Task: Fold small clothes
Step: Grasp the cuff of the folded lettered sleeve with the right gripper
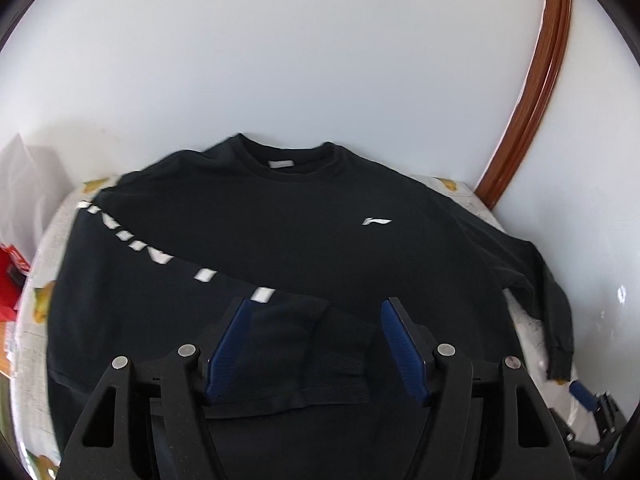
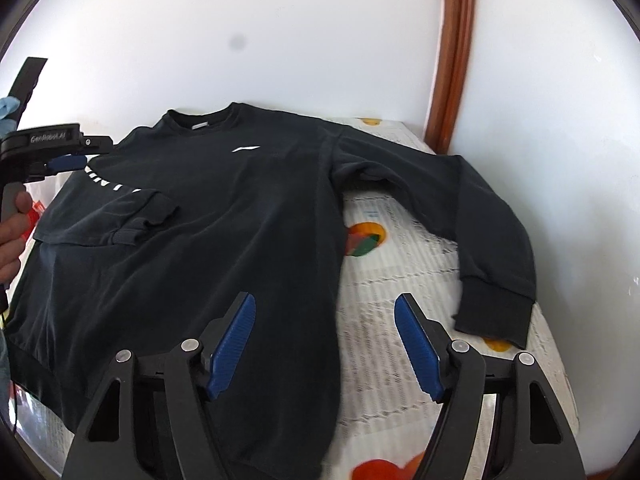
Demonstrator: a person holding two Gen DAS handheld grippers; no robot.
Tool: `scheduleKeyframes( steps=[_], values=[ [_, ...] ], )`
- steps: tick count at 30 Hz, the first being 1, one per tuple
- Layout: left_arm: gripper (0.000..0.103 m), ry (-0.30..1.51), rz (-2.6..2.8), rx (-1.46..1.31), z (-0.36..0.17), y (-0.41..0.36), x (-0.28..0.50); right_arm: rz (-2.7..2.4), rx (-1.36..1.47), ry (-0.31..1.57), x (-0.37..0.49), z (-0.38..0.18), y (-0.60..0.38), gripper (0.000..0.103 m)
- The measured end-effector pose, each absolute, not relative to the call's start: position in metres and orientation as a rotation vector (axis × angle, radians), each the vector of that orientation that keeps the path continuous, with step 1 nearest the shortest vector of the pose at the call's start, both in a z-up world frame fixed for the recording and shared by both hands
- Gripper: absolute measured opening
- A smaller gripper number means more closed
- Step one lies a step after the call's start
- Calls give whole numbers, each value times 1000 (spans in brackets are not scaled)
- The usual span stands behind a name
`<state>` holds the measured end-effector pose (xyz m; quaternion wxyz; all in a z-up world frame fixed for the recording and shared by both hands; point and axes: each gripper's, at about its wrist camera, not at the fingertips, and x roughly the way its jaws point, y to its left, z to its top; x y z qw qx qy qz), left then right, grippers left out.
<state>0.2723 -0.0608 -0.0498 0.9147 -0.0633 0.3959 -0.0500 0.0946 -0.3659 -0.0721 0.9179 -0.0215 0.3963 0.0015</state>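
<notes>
Black sweatshirt (image 2: 224, 208) spread flat on the patterned counter (image 2: 400, 240), one sleeve (image 1: 304, 344) folded across the chest to start narrowing the body. Left tool (image 1: 316, 344) open over that cuff, gripping nothing; right tool (image 2: 324, 344) open, empty, above the side edge. Far sleeve (image 2: 492, 240) extended near the counter rim, bare room beside it for folding inward.

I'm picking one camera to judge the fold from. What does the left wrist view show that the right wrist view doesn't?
Only left wrist view: the folded-in sleeve's ribbed cuff lying loose between the open left gripper.
Only right wrist view: the unfolded long sleeve seen whole, a hand on the gripper handle, the open right gripper.
Both: the black long-sleeved sweatshirt on a fruit-print cloth.
</notes>
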Motion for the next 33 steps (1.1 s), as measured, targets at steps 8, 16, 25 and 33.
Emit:
scheduleKeyframes(
  steps=[8,16,25,33],
  values=[
    [66,843,31,-161,-64,34,243,132,-49,837,124,-66,-292,55],
    [66,892,216,-153,-94,139,208,254,-19,966,179,-91,-216,46],
    [66,967,271,-191,-135,201,200,214,27,1059,247,-124,-185,53],
    [66,960,212,-193,-148,196,220,218,22,1045,272,-133,-174,18]
  ],
)
